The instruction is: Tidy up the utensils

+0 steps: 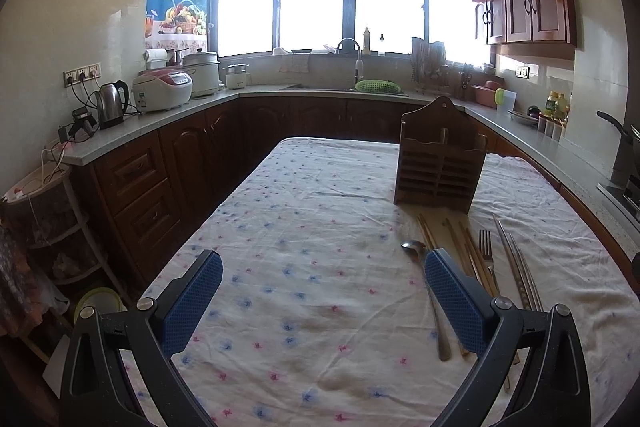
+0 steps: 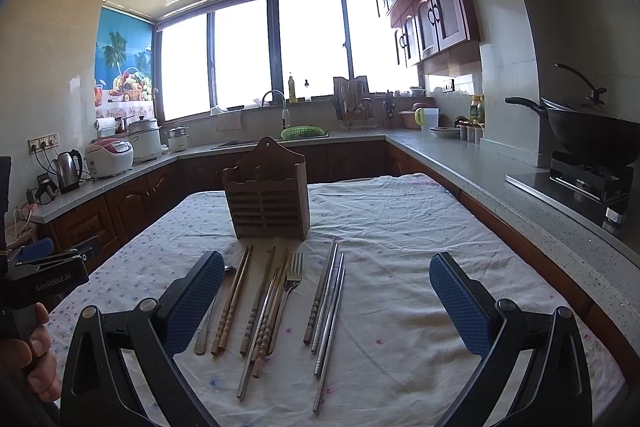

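Utensils are all lying flat in a loose row on the tabletop [image 2: 400,227], right in front of the wooden holder [image 2: 267,201], which stands upright and looks empty, so nothing's sorted yet as far as I can judge. From left to right in the right wrist view: spoon [image 2: 208,323], wooden chopsticks [image 2: 232,303], a messier bunch of chopsticks crossing each other, a fork [image 2: 290,291], then metal chopsticks [image 2: 330,307].

Both grippers hover above the cloth with fingers spread wide, holding nothing. The left gripper [image 1: 322,303] sits beside the spoon [image 1: 426,291]; the right gripper [image 2: 326,305] is centred over the metal chopsticks.

My take for doing this well: start with the metal pair since they're off on their own, well apart from the tangle. They lie flat on a soft cloth, so come down low and pinch across the shafts near the middle, or you'll snag fabric. Lift, tip upright, drop into one slot. Keep each type to its own compartment.
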`<action>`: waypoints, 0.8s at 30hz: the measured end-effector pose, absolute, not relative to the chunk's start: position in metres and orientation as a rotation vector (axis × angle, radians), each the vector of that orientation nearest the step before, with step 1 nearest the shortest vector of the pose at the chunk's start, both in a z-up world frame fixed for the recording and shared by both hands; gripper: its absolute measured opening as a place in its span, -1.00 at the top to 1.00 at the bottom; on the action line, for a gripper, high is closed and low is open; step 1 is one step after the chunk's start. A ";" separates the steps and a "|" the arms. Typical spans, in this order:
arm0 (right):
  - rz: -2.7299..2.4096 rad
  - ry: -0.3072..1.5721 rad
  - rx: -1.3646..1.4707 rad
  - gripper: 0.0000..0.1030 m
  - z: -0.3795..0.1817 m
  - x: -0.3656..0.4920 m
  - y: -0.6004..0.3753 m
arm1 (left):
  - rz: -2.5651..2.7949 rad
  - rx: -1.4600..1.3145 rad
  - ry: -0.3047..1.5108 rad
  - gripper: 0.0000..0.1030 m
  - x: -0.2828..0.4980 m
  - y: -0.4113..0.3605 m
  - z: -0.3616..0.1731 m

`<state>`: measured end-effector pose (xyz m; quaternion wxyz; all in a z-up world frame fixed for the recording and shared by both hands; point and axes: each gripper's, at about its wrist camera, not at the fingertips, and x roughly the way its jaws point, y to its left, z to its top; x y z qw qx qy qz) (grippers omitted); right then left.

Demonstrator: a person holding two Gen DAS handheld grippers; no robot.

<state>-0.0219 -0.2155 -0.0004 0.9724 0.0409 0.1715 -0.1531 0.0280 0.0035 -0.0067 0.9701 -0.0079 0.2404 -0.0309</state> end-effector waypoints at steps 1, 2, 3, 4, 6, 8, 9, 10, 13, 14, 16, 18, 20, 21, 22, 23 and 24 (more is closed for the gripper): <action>-0.308 0.353 0.085 -1.00 0.000 -0.021 -0.216 | -0.068 -0.023 0.500 -0.99 0.031 0.004 -0.007; -0.308 0.360 0.087 -1.00 -0.001 -0.019 -0.217 | -0.075 -0.029 0.515 -0.99 0.034 0.006 -0.007; -0.307 0.367 0.089 -1.00 -0.001 -0.018 -0.218 | -0.081 -0.034 0.526 -0.99 0.037 0.006 -0.007; -0.307 0.375 0.092 -1.00 -0.001 -0.016 -0.218 | -0.084 -0.037 0.538 -0.99 0.041 0.007 -0.006; -0.306 0.392 0.102 -1.00 -0.002 -0.012 -0.221 | -0.097 -0.041 0.562 -0.98 0.049 0.008 -0.006; -0.295 0.411 0.118 -1.00 -0.003 -0.007 -0.225 | -0.114 -0.046 0.587 -0.98 0.056 0.007 -0.004; -0.290 0.422 0.126 -1.00 -0.004 -0.004 -0.227 | -0.125 -0.049 0.603 -0.97 0.060 0.006 -0.004; -0.282 0.433 0.134 -1.00 -0.004 -0.001 -0.229 | -0.136 -0.052 0.620 -0.97 0.065 0.004 -0.004; -0.253 0.477 0.164 -1.00 -0.006 0.010 -0.236 | -0.175 -0.045 0.659 -0.96 0.081 -0.003 0.000; -0.244 0.492 0.173 -0.99 -0.006 0.014 -0.238 | -0.185 -0.041 0.669 -0.94 0.086 -0.005 0.001; -0.230 0.526 0.199 -0.98 -0.008 0.024 -0.245 | -0.208 -0.037 0.687 -0.90 0.095 -0.011 0.004; -0.224 0.559 0.224 -0.98 -0.010 0.035 -0.252 | -0.234 -0.035 0.714 -0.84 0.105 -0.016 0.006; -0.222 0.592 0.242 -0.94 -0.013 0.046 -0.259 | -0.252 -0.033 0.739 -0.77 0.117 -0.020 0.007; -0.221 0.608 0.255 -0.89 -0.015 0.052 -0.263 | -0.263 -0.034 0.752 -0.75 0.122 -0.022 0.006; -0.217 0.626 0.273 -0.86 -0.017 0.058 -0.268 | -0.269 -0.033 0.765 -0.69 0.129 -0.024 0.004; -0.211 0.644 0.295 -0.80 -0.019 0.064 -0.272 | -0.276 -0.034 0.782 -0.63 0.136 -0.025 0.002; -0.204 0.662 0.318 -0.72 -0.022 0.070 -0.276 | -0.281 -0.033 0.797 -0.60 0.143 -0.027 0.000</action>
